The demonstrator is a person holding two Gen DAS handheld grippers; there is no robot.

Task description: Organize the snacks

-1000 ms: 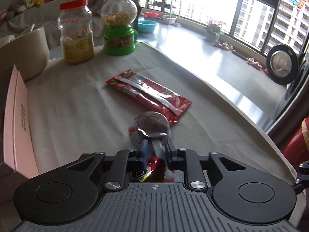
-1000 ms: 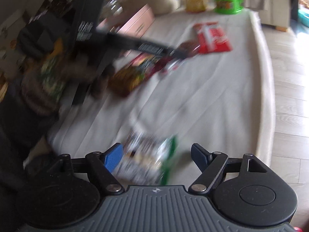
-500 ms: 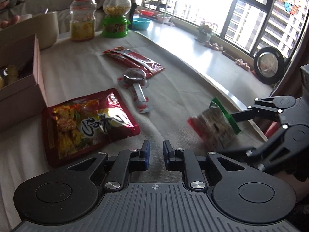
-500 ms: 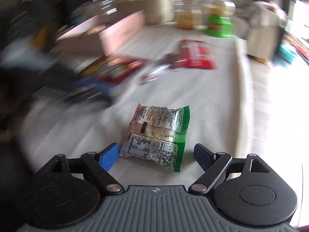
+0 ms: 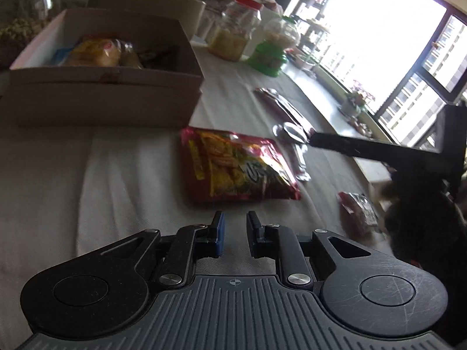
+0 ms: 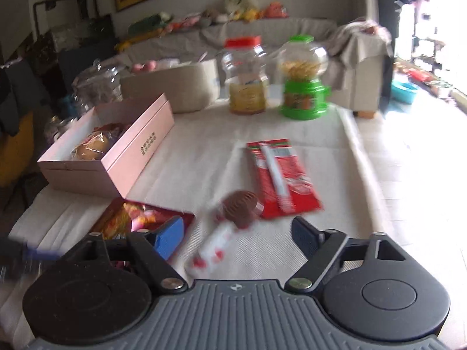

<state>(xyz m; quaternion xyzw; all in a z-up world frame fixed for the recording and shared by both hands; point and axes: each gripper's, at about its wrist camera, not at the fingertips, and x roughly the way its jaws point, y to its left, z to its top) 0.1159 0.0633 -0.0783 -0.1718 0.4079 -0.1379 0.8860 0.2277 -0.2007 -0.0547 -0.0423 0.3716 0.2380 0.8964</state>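
Left wrist view, going left to right: a cardboard box (image 5: pixel 105 87) sits at the far left of the table (image 5: pixel 116 175), already holding a yellow snack bag (image 5: pixel 96 52) and a couple of other packs. Just in front of its right corner lies a red and yellow noodle pack (image 5: pixel 233 166), flat on the cloth. Right of that is a lollipop (image 5: pixel 294 143), then a long red pack (image 5: pixel 280 105) further back. A small red packet (image 5: pixel 359 213) lies near the table's right edge, next to the dark blurry shape of the other tool. The left claw (image 5: pixel 235 233) hovers just short of the noodle pack, fingers almost pressed together with nothing between them.

Right wrist view is a bit blurry. The pink box (image 6: pixel 116 157) is on the left, the noodle pack (image 6: pixel 140 221) peeks out behind the blue pad, the lollipop (image 6: pixel 233 215) lies in the middle and the long red pack (image 6: pixel 280 178) just beside its head. At the back stand a red-lidded jar (image 6: pixel 245 81) and a green candy dispenser (image 6: pixel 303 81). The right claw (image 6: pixel 236 236) is spread, jaws have just been closing in a bit, lollipop stick lying between the fingers but not pinched.
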